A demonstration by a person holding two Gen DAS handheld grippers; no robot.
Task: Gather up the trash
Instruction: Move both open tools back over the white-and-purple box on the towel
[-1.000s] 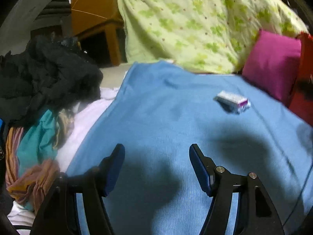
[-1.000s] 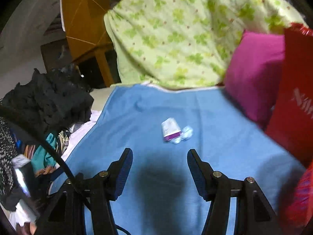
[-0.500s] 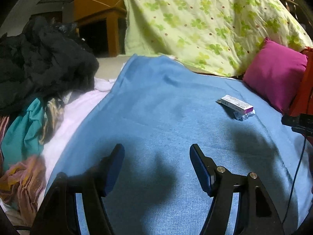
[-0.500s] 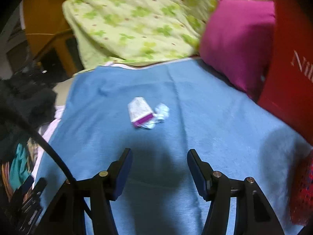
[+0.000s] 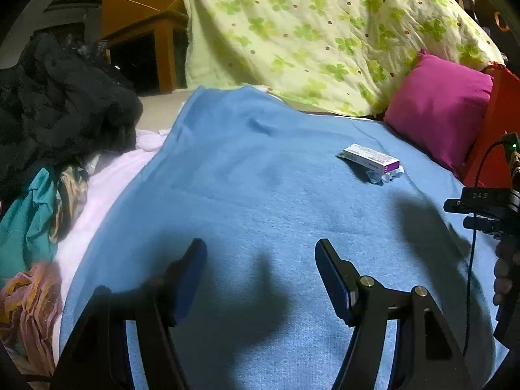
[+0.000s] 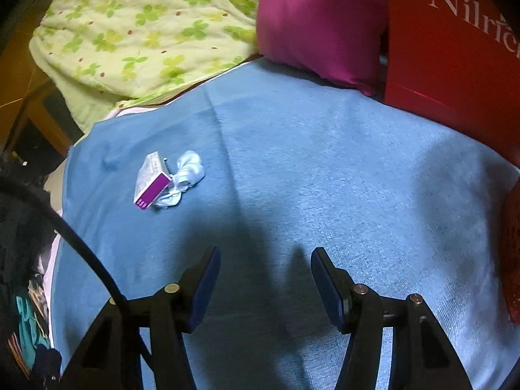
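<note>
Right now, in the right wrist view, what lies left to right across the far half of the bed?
Green quilt → small box → crumpled wrapper, touching the box → pink pillow → red bag.

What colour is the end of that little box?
Purple; the box shows best in the right wrist view.

Left tongs [image 5: 260, 260] and right tongs [image 6: 265, 268] gape, holding nothing.

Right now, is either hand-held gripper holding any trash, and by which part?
Nothing is held. The left hand-held gripper and right hand-held gripper are both open over the blanket; the box and wrapper lie untouched.
</note>
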